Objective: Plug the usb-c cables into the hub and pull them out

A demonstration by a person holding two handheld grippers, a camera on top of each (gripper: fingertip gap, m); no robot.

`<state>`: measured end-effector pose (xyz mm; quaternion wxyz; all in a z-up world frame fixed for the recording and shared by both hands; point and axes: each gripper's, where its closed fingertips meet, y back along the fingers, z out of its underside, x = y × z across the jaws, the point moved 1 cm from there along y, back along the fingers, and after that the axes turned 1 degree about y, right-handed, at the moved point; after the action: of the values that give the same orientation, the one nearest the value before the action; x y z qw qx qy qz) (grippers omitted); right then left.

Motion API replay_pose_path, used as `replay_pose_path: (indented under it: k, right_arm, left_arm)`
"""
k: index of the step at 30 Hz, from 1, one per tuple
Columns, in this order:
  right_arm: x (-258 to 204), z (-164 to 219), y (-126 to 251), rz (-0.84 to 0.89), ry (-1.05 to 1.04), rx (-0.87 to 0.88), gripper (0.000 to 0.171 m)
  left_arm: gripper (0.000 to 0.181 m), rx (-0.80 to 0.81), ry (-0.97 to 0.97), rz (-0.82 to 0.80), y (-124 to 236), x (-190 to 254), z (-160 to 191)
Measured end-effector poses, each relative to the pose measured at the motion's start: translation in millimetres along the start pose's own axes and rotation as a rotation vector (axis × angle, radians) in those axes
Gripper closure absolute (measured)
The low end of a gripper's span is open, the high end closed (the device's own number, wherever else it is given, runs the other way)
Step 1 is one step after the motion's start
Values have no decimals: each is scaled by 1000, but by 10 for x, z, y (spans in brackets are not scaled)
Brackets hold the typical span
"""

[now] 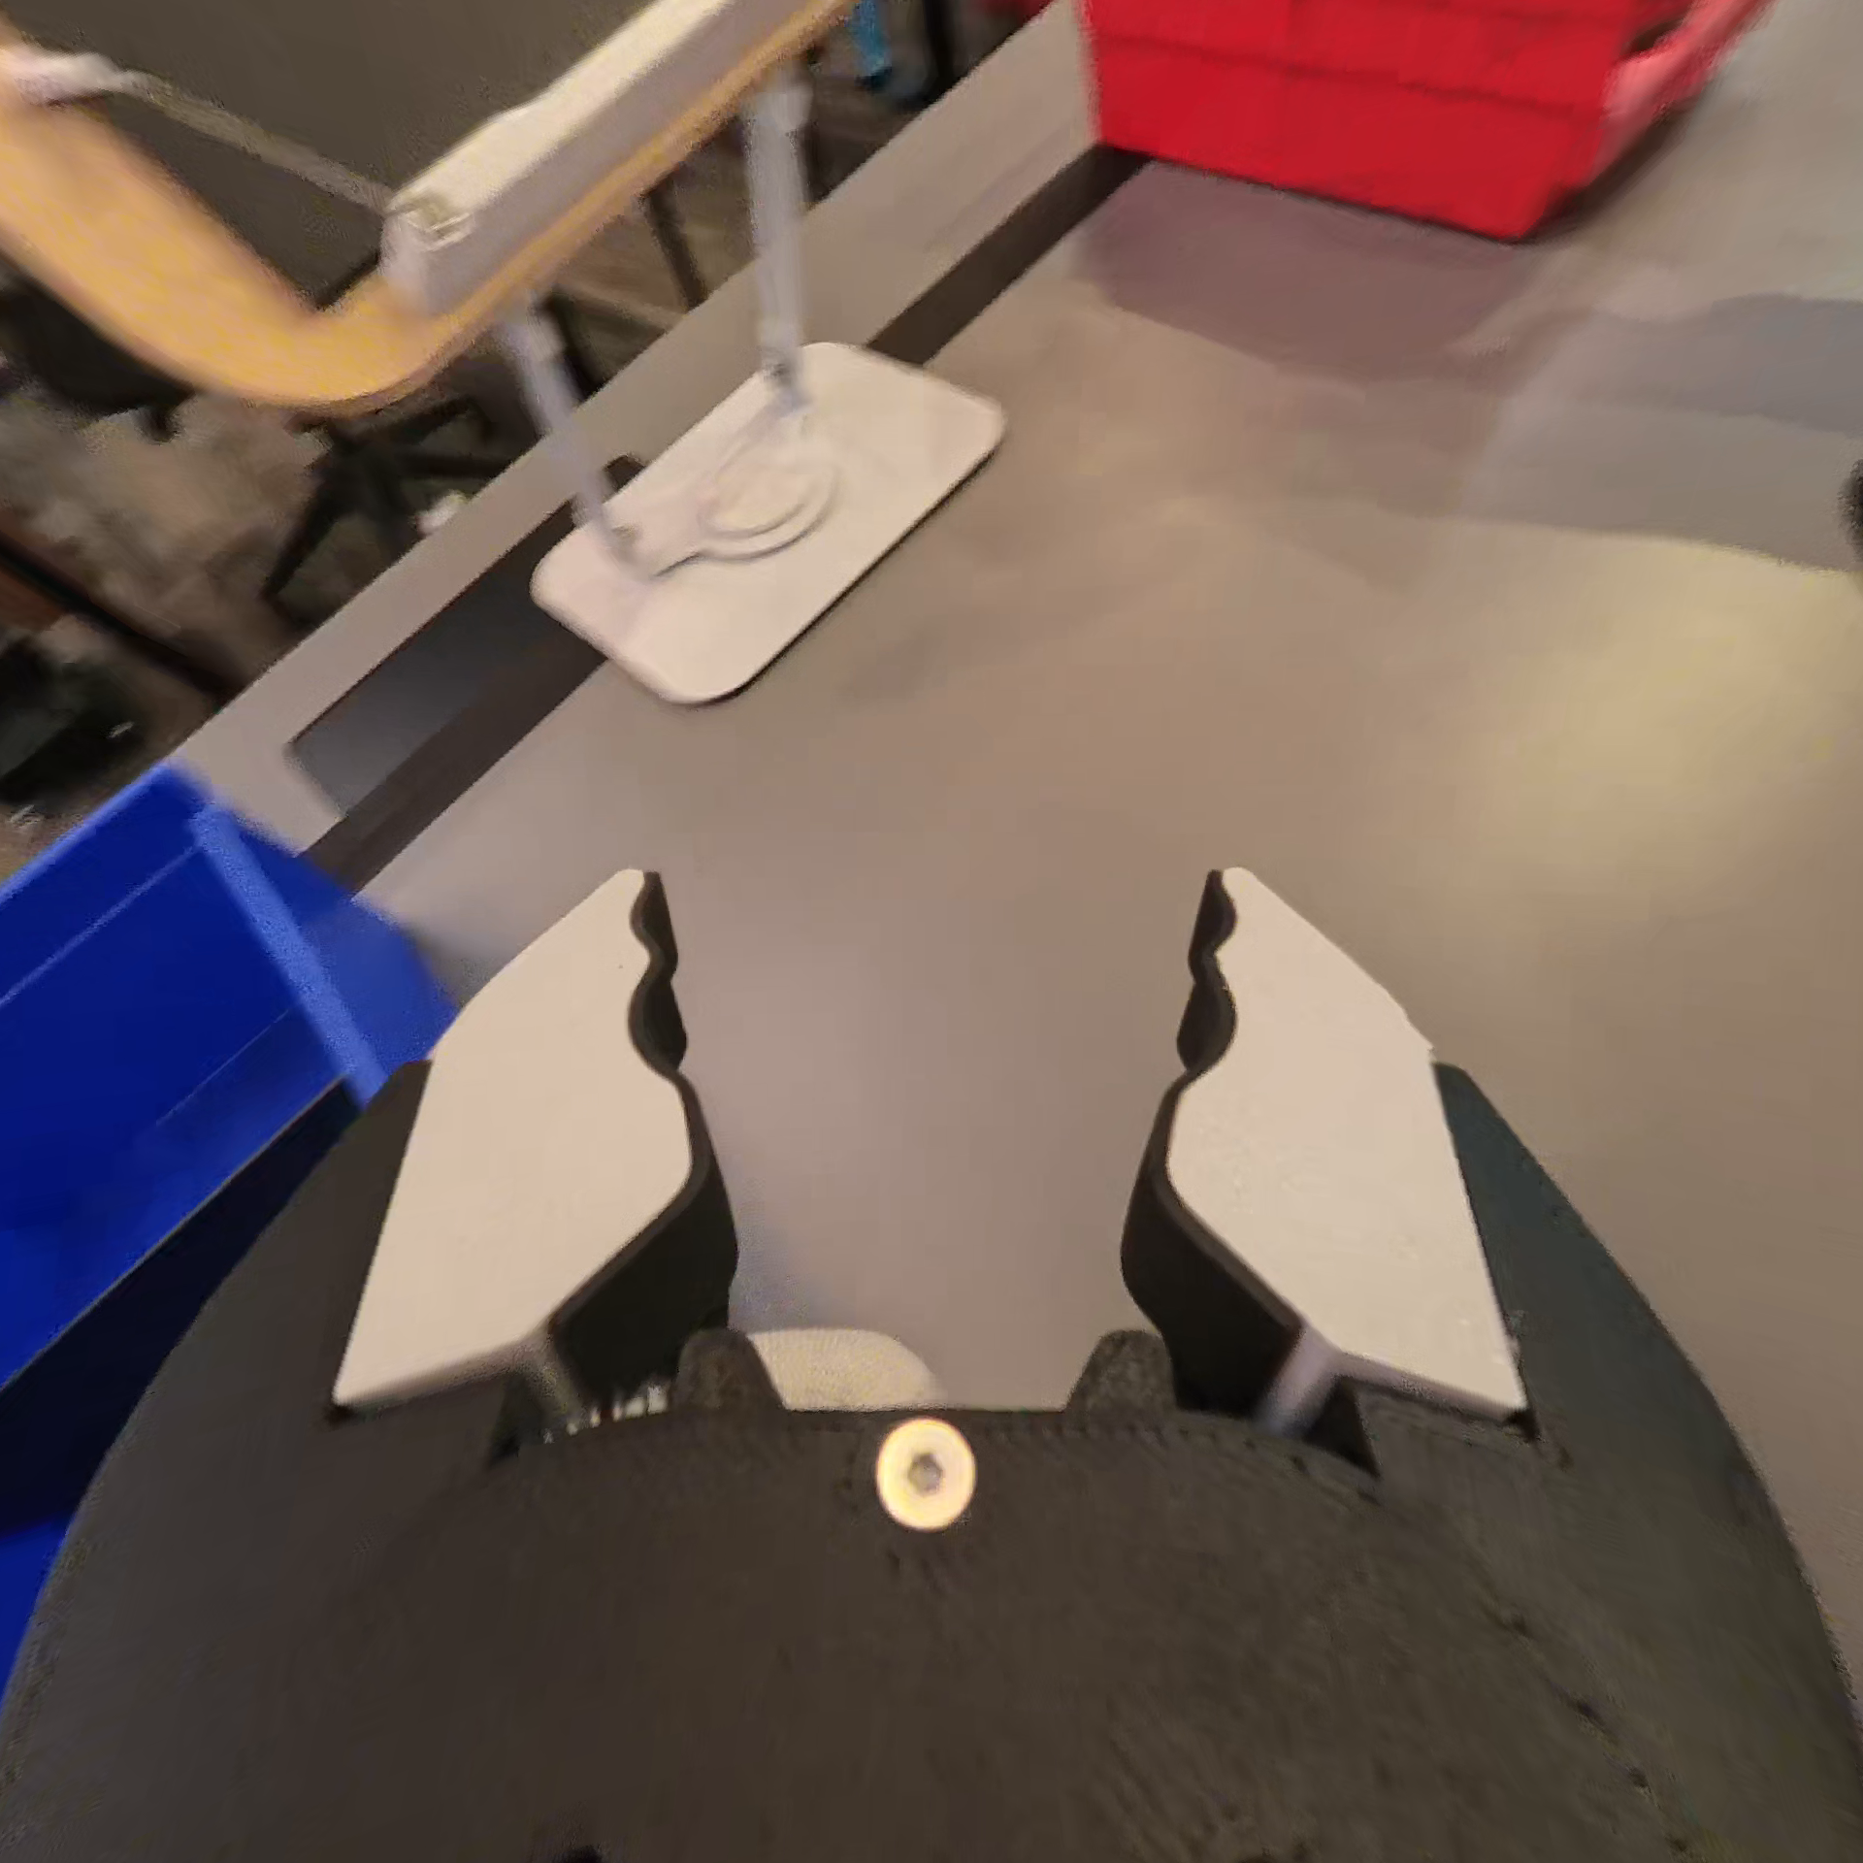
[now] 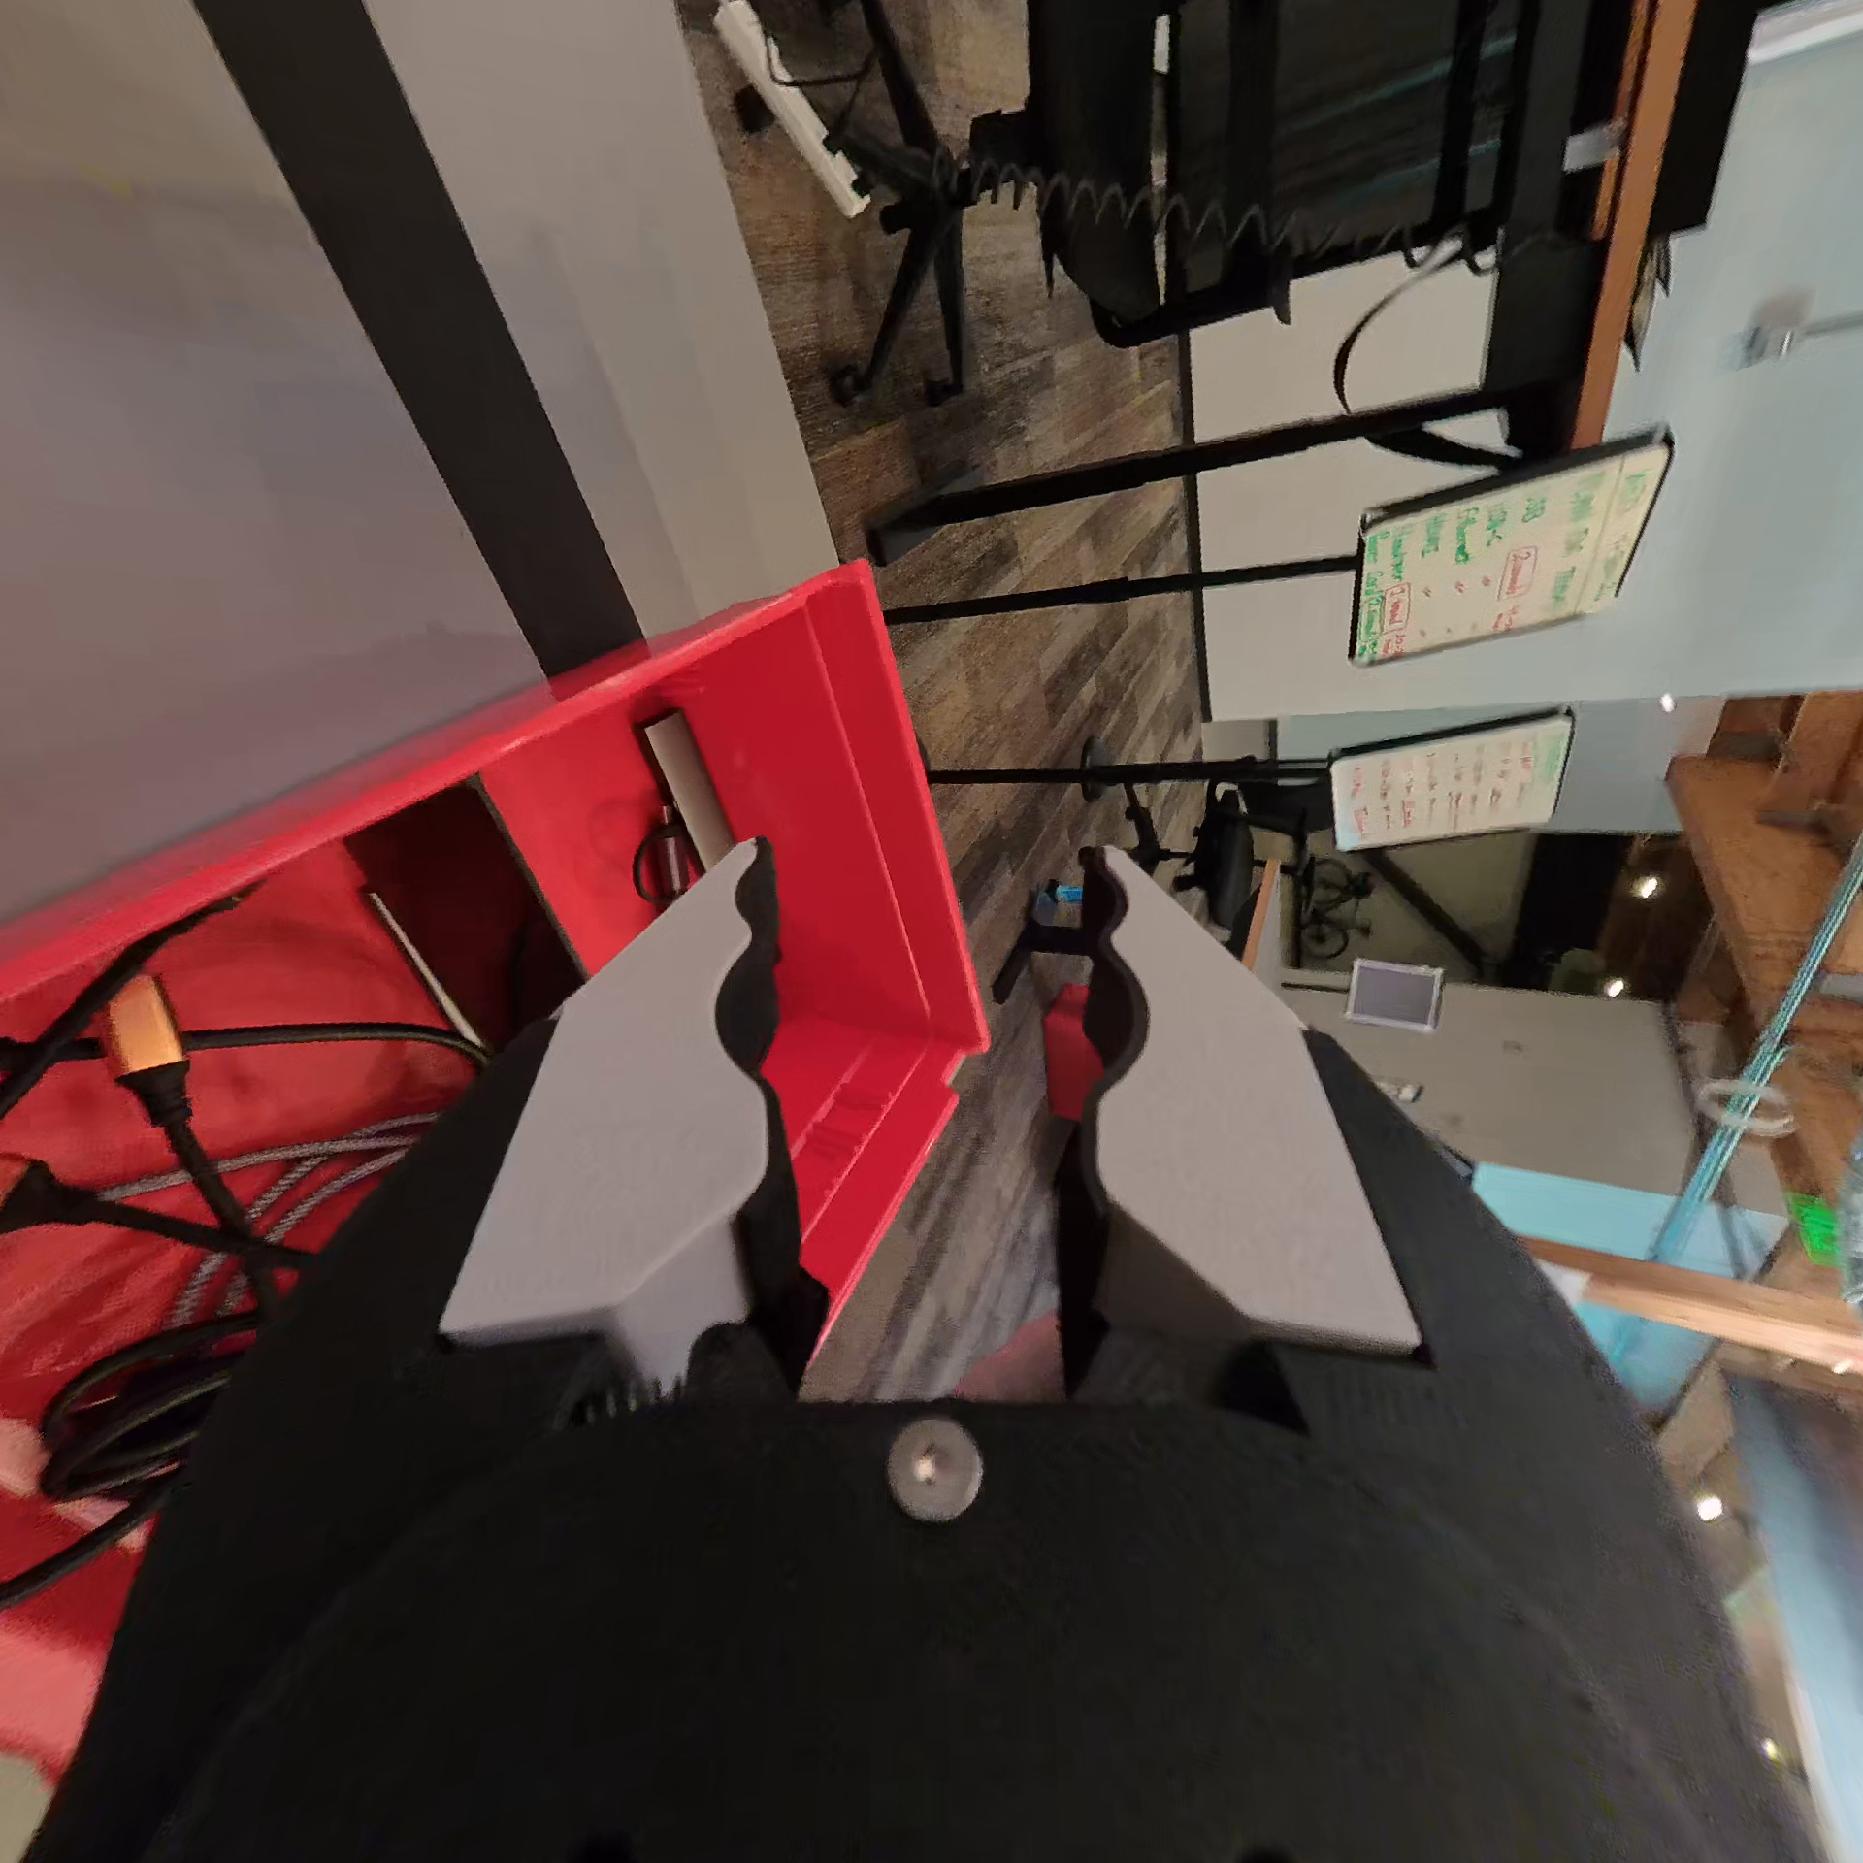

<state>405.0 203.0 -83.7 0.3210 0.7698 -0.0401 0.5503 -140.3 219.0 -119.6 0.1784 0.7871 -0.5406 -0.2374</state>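
Note:
My left gripper point(image 1: 933, 887) is open and empty above the bare grey table point(image 1: 1210, 756). My right gripper point(image 2: 927, 867) is open and empty, turned on its side beside the red bin point(image 2: 827, 766). The red bin holds a tangle of black and grey cables point(image 2: 232, 1190), one with an orange plug point(image 2: 146, 1028). A slim grey and black device point(image 2: 686, 776) stands at the bin's inner wall with a small dark cable end point(image 2: 660, 862) by it; I cannot tell if it is the hub. The red bin also shows in the left wrist view point(image 1: 1341, 101) at the table's far right.
A white stand base point(image 1: 776, 534) with thin posts sits near the table's far left edge. A blue bin point(image 1: 171, 1059) is at the left, close to my left gripper. Beyond the table are chairs, floor and whiteboards point(image 2: 1502, 544). Left tips to right tips: about 55 centimeters.

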Motion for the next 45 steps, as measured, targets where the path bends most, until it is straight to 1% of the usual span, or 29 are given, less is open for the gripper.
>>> replay_pose_path:
  k: [2,3,4,6,8,10,12,13,15,17,19,20,22,25,28,31,33,35,40,45]
  right_arm:
    - [82,101,174,37,-101,-2,111]
    - [125,215,265,57,-158,-26,109]
    - [149,354,355,68,-227,-56,104]
    - [172,623,536,92,-376,-72,102]
    - [97,877,688,81,-503,-73,100]
    - [0,1117,802,69,-651,-63,100]
    - [-144,1339,863,54,-751,-63,99]
    - [-224,1427,871,39,-809,-54,96]
    - [-381,1618,860,27,-890,-63,94]
    - [-544,1757,835,6,-937,-85,93]
    - [-691,1798,804,-35,-992,-78,92]
    - [-747,1780,787,-64,-1037,-53,94]
    - [-846,1770,735,-110,-1105,-23,95]
    - [-1008,1739,622,-173,-1133,-16,102]
    - [-1122,1736,503,-193,-1131,-47,109]
    - [-1077,1795,458,-149,-1151,-44,137]
    - [-1073,1878,417,-115,-1150,-72,160]
    - [-1096,1891,361,-130,-1163,-73,166]
    - [-1080,1822,311,-194,-1208,-12,168]
    - [-1171,1619,424,-223,-1191,-3,167]
  left_arm:
    - [79,-37,37,-168,164,-360,113]
    - [78,-39,63,-239,273,-535,170]
    - [77,-33,105,-291,391,-694,227]
    - [77,-19,181,-408,659,-1032,364]
    - [78,-4,239,-546,960,-1395,538]
    - [82,2,326,-623,1211,-1675,755]
    - [84,-14,367,-715,1437,-1918,994]
    - [86,-29,388,-734,1503,-2002,1117]
    - [85,-85,449,-733,1539,-2124,1406]
    - [87,-86,500,-730,1519,-2214,1611]
    - [86,-140,527,-719,1439,-2261,1841]
    - [88,-148,547,-699,1378,-2273,1928]
    - [98,-152,624,-657,1263,-2303,2097]
    - [122,-120,672,-625,1113,-2352,2248]
    - [149,-39,698,-566,1023,-2361,2198]
    - [177,-17,672,-532,985,-2370,2155]
    - [177,-12,665,-515,950,-2366,2133]
    - [177,-24,634,-515,927,-2360,2116]
    - [177,73,694,-474,896,-2319,2036]
    - [176,134,674,-500,988,-2291,1927]
